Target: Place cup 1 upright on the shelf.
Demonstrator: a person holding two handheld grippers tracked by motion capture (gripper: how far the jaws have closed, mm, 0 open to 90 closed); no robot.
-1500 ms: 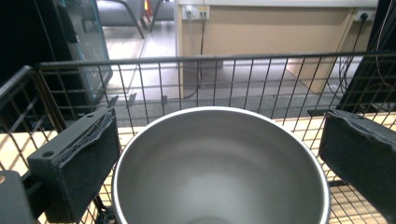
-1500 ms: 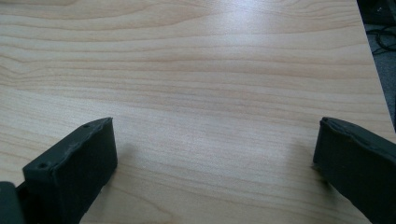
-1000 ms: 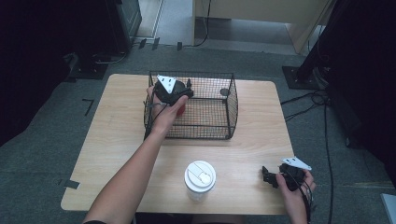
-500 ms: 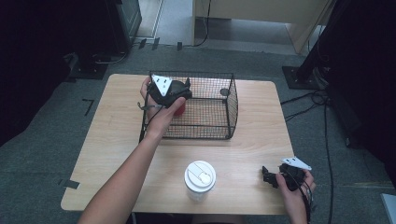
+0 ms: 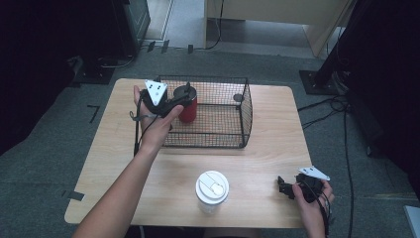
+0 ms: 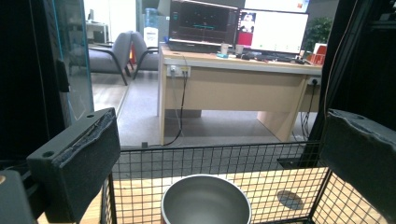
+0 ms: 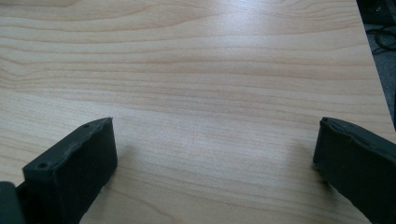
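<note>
A red cup (image 5: pixel 188 113) with a grey metal inside (image 6: pixel 205 203) stands upright in the left part of a black wire basket (image 5: pixel 233 116). My left gripper (image 5: pixel 181 97) is held at the basket's left rim, level with the cup's top. In the left gripper view its jaws (image 6: pixel 215 163) stand open, wider than the cup's rim and not touching it. My right gripper (image 5: pixel 283 189) rests low over the table's front right corner. It is open, with bare wood between its jaws (image 7: pixel 215 158).
A white lidded paper cup (image 5: pixel 212 191) stands near the table's front edge, left of the right gripper. A small dark round spot (image 5: pixel 238 97) lies at the basket's far right. The wooden table (image 5: pixel 267 148) ends close to the right hand. Beyond it are floor cables and a desk (image 6: pixel 233 88).
My left gripper has drawn back to the left, off the basket's middle. The red cup, earlier under the hand, now stands uncovered in the basket. The right gripper has stayed put.
</note>
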